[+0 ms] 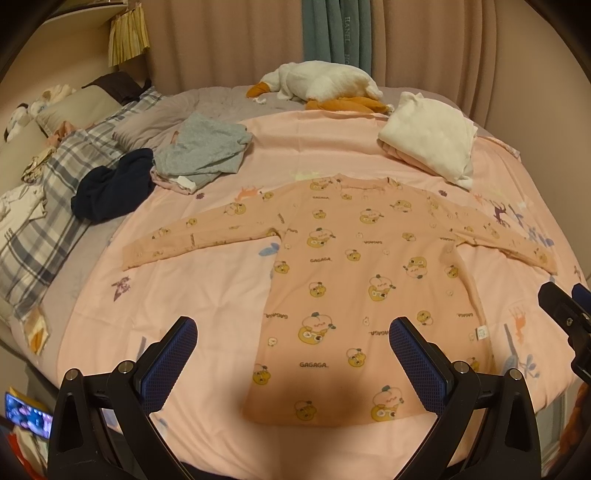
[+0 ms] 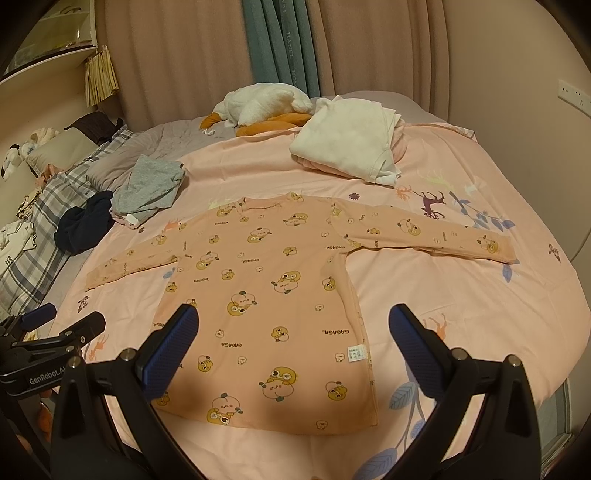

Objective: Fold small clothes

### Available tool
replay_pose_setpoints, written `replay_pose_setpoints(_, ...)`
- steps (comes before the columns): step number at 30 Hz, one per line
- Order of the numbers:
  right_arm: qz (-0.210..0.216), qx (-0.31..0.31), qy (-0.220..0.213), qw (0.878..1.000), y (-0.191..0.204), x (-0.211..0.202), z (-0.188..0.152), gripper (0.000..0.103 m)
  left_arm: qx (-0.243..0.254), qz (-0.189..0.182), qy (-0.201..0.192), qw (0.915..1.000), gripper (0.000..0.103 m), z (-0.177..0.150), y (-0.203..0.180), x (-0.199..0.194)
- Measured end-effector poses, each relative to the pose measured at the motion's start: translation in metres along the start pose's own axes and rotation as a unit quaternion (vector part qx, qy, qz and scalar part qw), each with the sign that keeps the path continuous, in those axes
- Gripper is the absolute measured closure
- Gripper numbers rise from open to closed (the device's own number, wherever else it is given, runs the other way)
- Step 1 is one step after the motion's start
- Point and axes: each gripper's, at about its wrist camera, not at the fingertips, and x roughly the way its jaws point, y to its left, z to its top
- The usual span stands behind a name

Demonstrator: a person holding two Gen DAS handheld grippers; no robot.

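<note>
Bedroom scene, pink bedsheet (image 1: 192, 288) with animal and leaf prints covering the bed, beige curtains (image 1: 229, 40) behind.

Left claw (image 1: 293, 363) released, blue pads spread wide, nothing between them. It hovers over the near hem of the pink long-sleeve shirt (image 1: 354, 266); whether it touches the cloth is unclear. The shirt body runs forward from between the pads, lying flat, both sleeves stretched out sideways, printed with yellow cartoon figures and "GAGAGA" text. The right claw's tips poke in at the right edge of this view.

Right claw (image 2: 293, 356) also released, pads wide apart, empty. Its left pad sits over the shirt (image 2: 266, 295) near the lower left part of the body; its right pad is over bare sheet just right of the shirt's side seam, where a small white tag (image 2: 355, 353) shows. Left claw is visible at the left edge here, tilted, beside the bed edge.

Farther ahead and left of the claws: dark navy garment (image 1: 110, 184), then a grey garment pile (image 1: 203, 149). Ahead and right: folded white clothes (image 1: 432, 142) on something pink. Beyond those, a white plush goose (image 1: 317, 86) with orange beak and feet. Far left: plaid pillow (image 1: 48, 206). A teal curtain (image 1: 336, 29) hangs at centre back.
</note>
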Motion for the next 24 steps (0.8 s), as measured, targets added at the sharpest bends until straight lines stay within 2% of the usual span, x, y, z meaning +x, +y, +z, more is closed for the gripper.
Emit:
replay_pose_setpoints(17, -0.002, 0.007, 0.004, 1.000, -0.007, 0.004, -0.004, 0.000, 0.009, 0.002, 0.004, 1.0000, 0.000, -0.005, -0.005, 0.003)
replay_pose_setpoints(24, -0.011, 0.019, 0.011, 1.000, -0.015, 0.008, -0.007, 0.000, 0.015, -0.012, 0.012, 0.9998, 0.000, -0.005, -0.012, 0.004)
